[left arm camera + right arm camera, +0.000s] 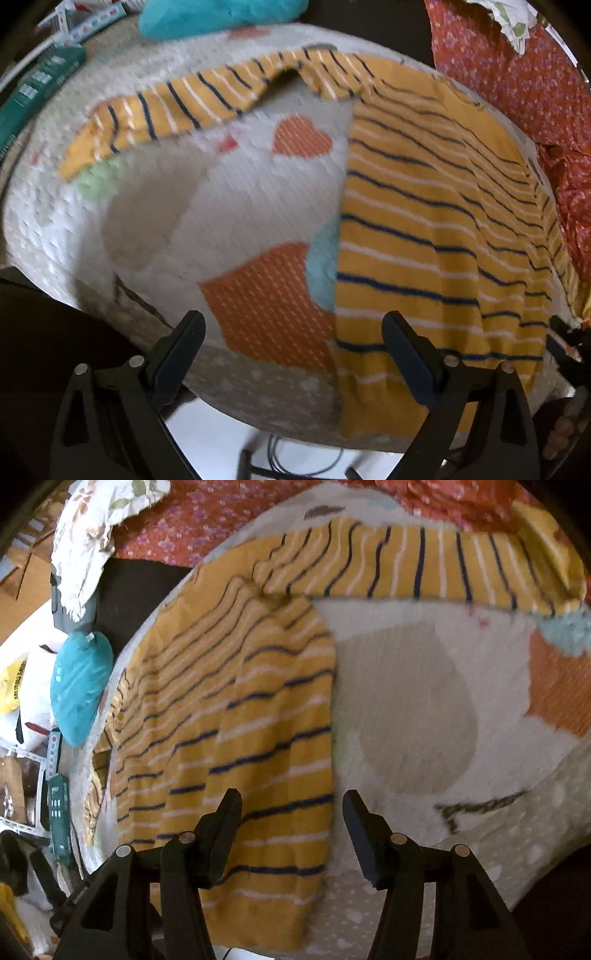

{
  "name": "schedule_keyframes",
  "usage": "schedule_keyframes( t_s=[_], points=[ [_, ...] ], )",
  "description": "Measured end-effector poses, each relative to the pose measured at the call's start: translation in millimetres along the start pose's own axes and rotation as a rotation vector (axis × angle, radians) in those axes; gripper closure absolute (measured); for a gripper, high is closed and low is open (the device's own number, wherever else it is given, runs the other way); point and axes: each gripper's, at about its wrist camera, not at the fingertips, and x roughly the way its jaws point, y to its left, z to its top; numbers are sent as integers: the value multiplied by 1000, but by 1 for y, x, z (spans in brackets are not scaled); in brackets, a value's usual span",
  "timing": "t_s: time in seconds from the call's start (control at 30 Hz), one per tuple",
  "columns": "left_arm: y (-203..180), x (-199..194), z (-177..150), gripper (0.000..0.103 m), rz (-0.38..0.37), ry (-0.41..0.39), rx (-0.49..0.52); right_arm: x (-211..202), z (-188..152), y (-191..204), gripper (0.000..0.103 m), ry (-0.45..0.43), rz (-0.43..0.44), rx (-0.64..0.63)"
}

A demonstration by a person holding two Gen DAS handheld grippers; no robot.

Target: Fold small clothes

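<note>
We log one striped top (424, 229), yellow with navy and white bands, lying flat on a quilted mat (229, 206) with orange hearts and pale patches. Its body runs to the mat's near edge and hangs slightly over it; one sleeve (166, 110) stretches away along the far side, the other sleeve (461, 568) reaches the opposite way in the right wrist view.

Left tool (291, 354): jaws wide apart, nothing between them, hovering above the top's side edge near the hem. Right tool (291, 834): jaws parted, empty, above the opposite side edge, one finger over fabric, one over bare mat.

Open room: bare mat beside the top on both flanks. Crowding: red floral cloth (524, 85) close along one side, a teal cushion (77, 686) and a green box (33, 96) beyond the far rim.

Hard to make out: both views blur with motion; the neckline is cut off; whatever carries the mat is hidden; the dark area left of the left tool is unreadable.
</note>
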Motion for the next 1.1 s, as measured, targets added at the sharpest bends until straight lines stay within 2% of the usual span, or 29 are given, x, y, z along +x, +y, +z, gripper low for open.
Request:
schedule_keyframes(
  t_s=[0.1,0.23,0.4,0.47,0.5,0.53,0.57,0.6,0.63,0.67,0.73,0.87,0.97,1.1],
  points=[
    [-6,7,-1,7,-36,34,1,9,-11,0,42,32,13,-19],
    [-21,21,-7,7,-125,102,14,12,-20,9,39,41,2,-84],
    [-37,27,-15,9,-138,149,59,16,-32,20,39,64,13,-120],
    [-39,26,-14,25,-112,162,62,19,-38,26,39,78,20,-138],
    [-41,25,-12,37,-92,167,70,20,-40,30,39,76,14,-148],
    [-43,24,-11,54,-95,170,70,21,-42,33,40,69,3,-161],
    [-42,20,-7,65,-118,176,59,21,-43,36,41,66,-2,-169],
    [-42,17,-3,87,-148,187,46,20,-43,36,48,67,1,-171],
    [-40,15,0,91,-175,195,32,20,-42,36,60,73,11,-167],
    [-40,12,4,91,-192,195,20,20,-41,36,65,79,11,-162],
    [-40,4,9,91,-188,175,25,19,-38,35,85,89,14,-156],
    [-46,-8,7,91,-160,136,68,10,-32,33,90,92,42,-137],
    [-42,-5,-1,92,-118,176,64,7,-33,32,92,103,27,-136],
    [-21,-4,-17,100,-94,228,32,2,-42,19,93,153,-20,-110]
  ],
)
